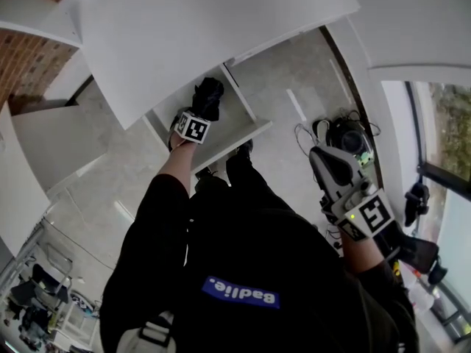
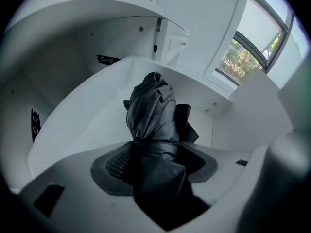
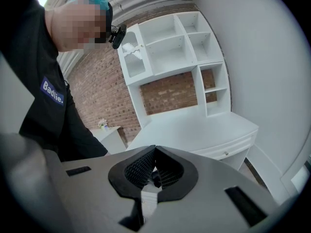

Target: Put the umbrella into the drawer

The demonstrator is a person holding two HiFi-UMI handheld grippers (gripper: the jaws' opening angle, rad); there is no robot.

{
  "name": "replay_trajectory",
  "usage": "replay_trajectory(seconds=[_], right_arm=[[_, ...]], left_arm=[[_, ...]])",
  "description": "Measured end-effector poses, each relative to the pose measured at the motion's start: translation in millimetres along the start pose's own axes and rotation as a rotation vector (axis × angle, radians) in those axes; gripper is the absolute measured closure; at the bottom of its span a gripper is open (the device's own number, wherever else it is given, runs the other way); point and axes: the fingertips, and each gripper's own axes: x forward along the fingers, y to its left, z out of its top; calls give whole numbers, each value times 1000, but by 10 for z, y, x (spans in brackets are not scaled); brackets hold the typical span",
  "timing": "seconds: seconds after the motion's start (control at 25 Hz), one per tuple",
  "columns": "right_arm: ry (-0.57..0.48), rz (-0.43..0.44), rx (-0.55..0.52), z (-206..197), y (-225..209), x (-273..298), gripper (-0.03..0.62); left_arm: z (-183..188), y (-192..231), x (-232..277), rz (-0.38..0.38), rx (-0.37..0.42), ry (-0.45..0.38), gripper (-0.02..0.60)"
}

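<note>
The left gripper (image 1: 197, 120) clamps the black umbrella (image 2: 150, 115), holding it tip-down over the open drawer (image 1: 246, 132). The right gripper (image 3: 154, 152), off to the right, is closed and empty.

Black shirt (image 1: 243, 248) had a blue patch (image 1: 241, 293) with white lettering; right gripper (image 1: 320, 160) was grey, black-and-white marker cube (image 1: 372, 215).

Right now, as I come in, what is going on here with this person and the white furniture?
A person holds one tool in each hand. The left tool is closed on a folded black umbrella and points steeply down into an open white drawer. The umbrella is not released yet, and I cannot tell if it touches the bottom. The right tool is shut with nothing in it, held off to the side.
</note>
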Motion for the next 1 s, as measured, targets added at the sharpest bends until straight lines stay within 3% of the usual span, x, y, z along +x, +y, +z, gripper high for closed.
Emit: replay_trajectory(seconds=[0.4, 0.6, 0.84, 1.0], right_arm=[[35, -13, -10, -74, -29, -7, 566], [15, -12, -28, -52, 27, -41, 565], [-30, 6, -39, 63, 177, -90, 565], [-55, 20, -84, 141, 344, -145, 565]], left_arm=[[-127, -15, 214, 10, -52, 61, 307], [-82, -61, 188, -38, -72, 77, 285], [72, -38, -295, -29, -140, 3, 287], [170, -64, -679, -31, -130, -70, 293]])
